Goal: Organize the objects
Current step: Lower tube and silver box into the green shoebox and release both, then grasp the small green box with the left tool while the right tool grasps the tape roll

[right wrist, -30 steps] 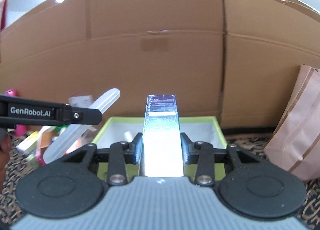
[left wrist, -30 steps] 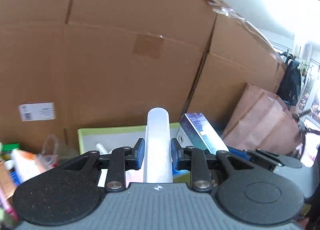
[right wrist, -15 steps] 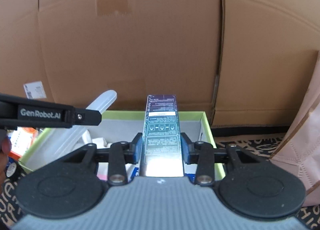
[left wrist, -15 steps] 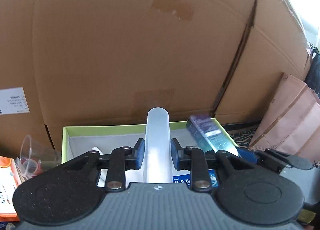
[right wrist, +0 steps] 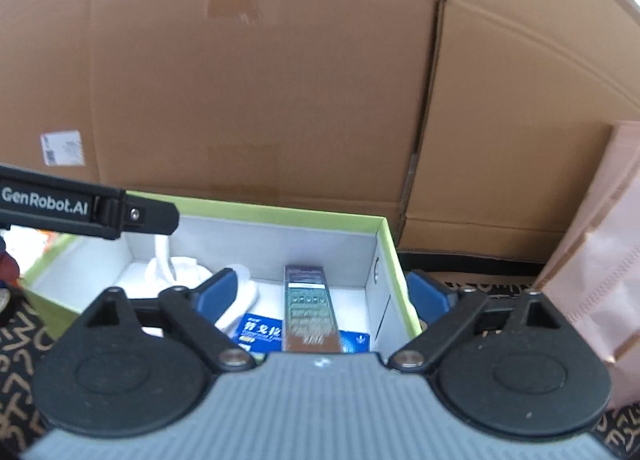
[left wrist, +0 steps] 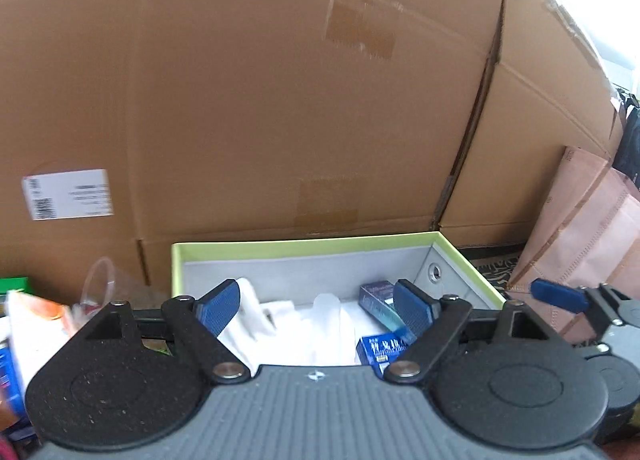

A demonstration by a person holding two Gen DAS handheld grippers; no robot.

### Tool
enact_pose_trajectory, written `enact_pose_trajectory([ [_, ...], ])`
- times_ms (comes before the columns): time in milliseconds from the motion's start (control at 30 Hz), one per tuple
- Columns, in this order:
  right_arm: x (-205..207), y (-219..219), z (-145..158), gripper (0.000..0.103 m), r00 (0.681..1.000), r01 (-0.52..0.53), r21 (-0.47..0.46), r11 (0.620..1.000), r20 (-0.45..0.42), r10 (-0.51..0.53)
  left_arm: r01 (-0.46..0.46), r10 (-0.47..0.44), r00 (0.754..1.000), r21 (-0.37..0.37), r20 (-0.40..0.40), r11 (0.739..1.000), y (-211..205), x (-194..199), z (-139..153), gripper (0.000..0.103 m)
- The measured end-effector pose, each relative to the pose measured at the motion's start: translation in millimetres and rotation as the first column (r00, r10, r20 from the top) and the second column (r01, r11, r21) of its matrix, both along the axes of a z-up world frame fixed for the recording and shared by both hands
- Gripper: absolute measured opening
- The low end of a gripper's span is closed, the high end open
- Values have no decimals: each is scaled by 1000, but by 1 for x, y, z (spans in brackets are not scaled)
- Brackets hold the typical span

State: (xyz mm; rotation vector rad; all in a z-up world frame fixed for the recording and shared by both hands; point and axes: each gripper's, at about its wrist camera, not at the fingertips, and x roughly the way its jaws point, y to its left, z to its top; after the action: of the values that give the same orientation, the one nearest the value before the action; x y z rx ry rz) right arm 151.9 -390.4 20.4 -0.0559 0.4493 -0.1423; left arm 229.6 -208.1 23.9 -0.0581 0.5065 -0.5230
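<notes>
A green-rimmed storage box (left wrist: 304, 246) with a grey inside stands against the cardboard; it also shows in the right wrist view (right wrist: 280, 213). My left gripper (left wrist: 316, 304) is open over it. The frosted white tube (left wrist: 328, 306) lies inside among white cloth (left wrist: 276, 324). My right gripper (right wrist: 320, 292) is open over the box's right half. The long dark carton (right wrist: 308, 310) lies below it inside the box, on a blue packet (right wrist: 258, 330). The carton also shows in the left wrist view (left wrist: 380, 306).
Large cardboard boxes (left wrist: 280, 100) form a wall behind. A pink paper bag (right wrist: 600, 260) stands to the right. Loose packets and a clear plastic cup (left wrist: 100, 280) lie left of the box. A dark patterned mat (right wrist: 20, 340) covers the floor.
Both grippers have opened. The white tube has left my left gripper and the dark carton my right gripper; both now lie in the green box.
</notes>
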Motion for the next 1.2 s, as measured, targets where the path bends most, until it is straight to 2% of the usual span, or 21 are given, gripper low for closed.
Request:
enact_pose_trajectory([
  [200, -45, 23, 15, 103, 998, -21, 27, 999, 55, 19, -32, 33, 999, 36, -16, 999, 35, -46, 6, 87],
  [333, -81, 51, 19, 103, 996, -56, 58, 997, 68, 52, -64, 64, 998, 52, 3, 997, 61, -79, -4, 87],
  [500, -103, 91, 2, 103, 992, -122, 104, 987, 40, 119, -137, 139, 990, 45, -34, 990, 117, -115, -22, 87],
  [667, -105, 133, -27, 103, 980, -192, 168, 967, -24, 198, -213, 216, 973, 52, -75, 976, 165, -127, -44, 87],
  [767, -104, 157, -41, 103, 968, -229, 179, 957, -59, 242, -261, 266, 960, 68, -82, 963, 193, -125, -51, 86],
  [900, -105, 181, -47, 103, 959, -258, 170, 951, -75, 274, -318, 320, 944, 37, -84, 947, 224, -105, -53, 83],
  [1000, -103, 194, -46, 102, 954, -275, 158, 948, -76, 289, -329, 332, 938, 38, -104, 943, 233, -83, -56, 72],
  [1100, -95, 204, -47, 97, 951, -285, 141, 948, -84, 299, -321, 325, 940, 52, -107, 946, 229, -66, -62, 67],
  [1167, -86, 210, -49, 93, 948, -288, 142, 947, -100, 303, -316, 322, 940, 72, -113, 946, 226, -57, -66, 59],
  [1200, -81, 213, -51, 88, 946, -290, 146, 946, -109, 306, -309, 316, 942, 75, -117, 948, 225, -54, -69, 52],
])
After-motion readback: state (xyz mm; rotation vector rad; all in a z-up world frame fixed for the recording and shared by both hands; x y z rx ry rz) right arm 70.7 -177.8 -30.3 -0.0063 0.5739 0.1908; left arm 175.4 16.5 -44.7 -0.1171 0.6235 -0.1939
